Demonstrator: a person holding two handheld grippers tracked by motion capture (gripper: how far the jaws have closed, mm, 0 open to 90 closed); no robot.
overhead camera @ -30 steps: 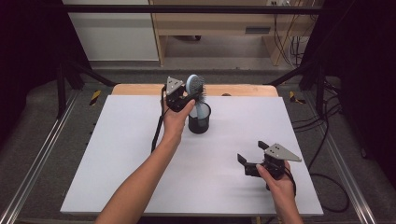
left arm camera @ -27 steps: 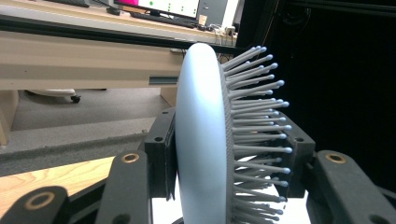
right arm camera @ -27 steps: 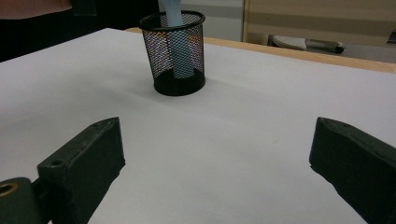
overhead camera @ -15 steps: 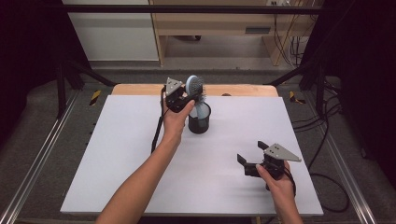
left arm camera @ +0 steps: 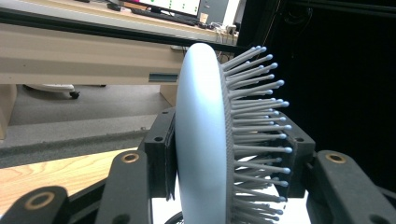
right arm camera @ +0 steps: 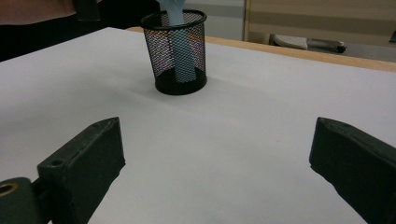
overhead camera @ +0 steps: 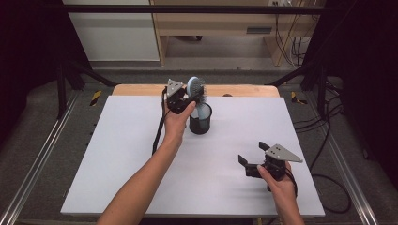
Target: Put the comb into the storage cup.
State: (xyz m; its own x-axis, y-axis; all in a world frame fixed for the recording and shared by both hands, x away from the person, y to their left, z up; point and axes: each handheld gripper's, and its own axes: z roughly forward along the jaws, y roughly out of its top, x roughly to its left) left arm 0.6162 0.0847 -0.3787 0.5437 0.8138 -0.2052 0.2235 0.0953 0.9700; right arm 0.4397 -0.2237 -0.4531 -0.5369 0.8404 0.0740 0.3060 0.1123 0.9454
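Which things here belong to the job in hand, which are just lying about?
In the job:
- hairbrush, head clamped in left gripper
- mesh cup, brush handle inside

Lying about:
- right gripper, open, idle over white table
- wooden desk behind

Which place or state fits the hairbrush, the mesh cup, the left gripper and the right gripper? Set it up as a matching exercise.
Things:
1. hairbrush
2. mesh cup
3. left gripper
4. right gripper

States:
A. open, holding nothing, at the near right of the table
B. black, stands upright on the table at the far middle
C. shut on the pale blue head
D. handle down inside the cup, head sticking out above the rim

Pairs: 1-D, 2-B, 3-C, 4-A
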